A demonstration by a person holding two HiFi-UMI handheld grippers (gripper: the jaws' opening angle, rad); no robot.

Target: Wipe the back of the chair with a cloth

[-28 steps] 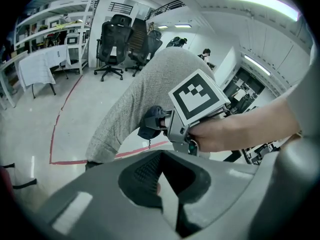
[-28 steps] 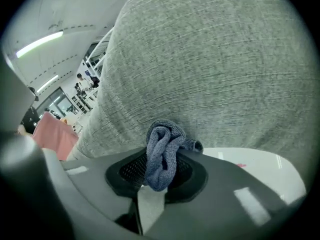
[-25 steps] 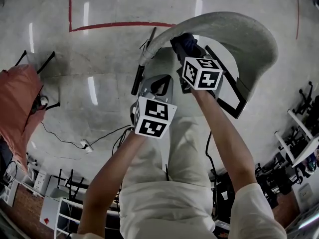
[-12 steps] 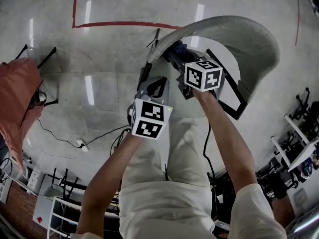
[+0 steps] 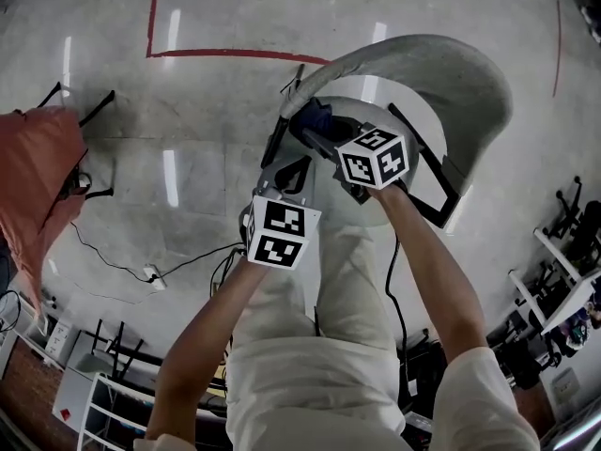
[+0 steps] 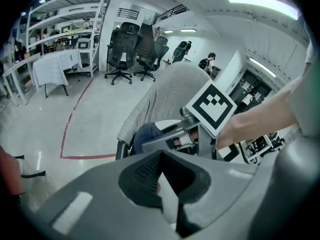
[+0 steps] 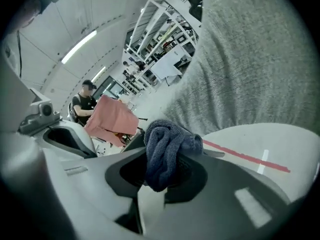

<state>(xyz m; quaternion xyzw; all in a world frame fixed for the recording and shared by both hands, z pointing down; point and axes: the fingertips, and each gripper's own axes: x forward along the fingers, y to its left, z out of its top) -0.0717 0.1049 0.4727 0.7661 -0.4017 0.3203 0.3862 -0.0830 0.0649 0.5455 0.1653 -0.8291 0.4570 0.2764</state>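
Clamps a bunched dark blue cloth (image 7: pixel 165 151) in the clenched right gripper (image 7: pixel 157 184), with thick knitted folds spilling up over the jaw pads. Holds the left gripper (image 6: pixel 160 181) at 7 o'clock of the right one in the head view, jaws closed tip to tip on nothing.

Sets the cloth at the left end of the chair back (image 5: pixel 441 73), right under its curved rim; cannot tell touching from just beside. Shows that back as a wide arc of speckled grey fabric from 12 to 2 o'clock of the head view, with a black armrest (image 5: pixel 272 144) just at 9 o'clock of the cloth.

Shows only from the head a red tape line (image 5: pixel 235 53) on the glossy floor at 11 o'clock, and pale trousers (image 5: pixel 329 280) below both grippers.

Reveals only through the left gripper view a row of black office chairs (image 6: pixel 127 46) at 11 o'clock and shelving (image 6: pixel 60 26) at 10 o'clock, shelf contents too small to tell.

Reveals only through the right gripper view a seated person (image 7: pixel 82 101) at 9 o'clock, beside a salmon-pink cover (image 7: pixel 110 119), also caught at the head view's left edge.
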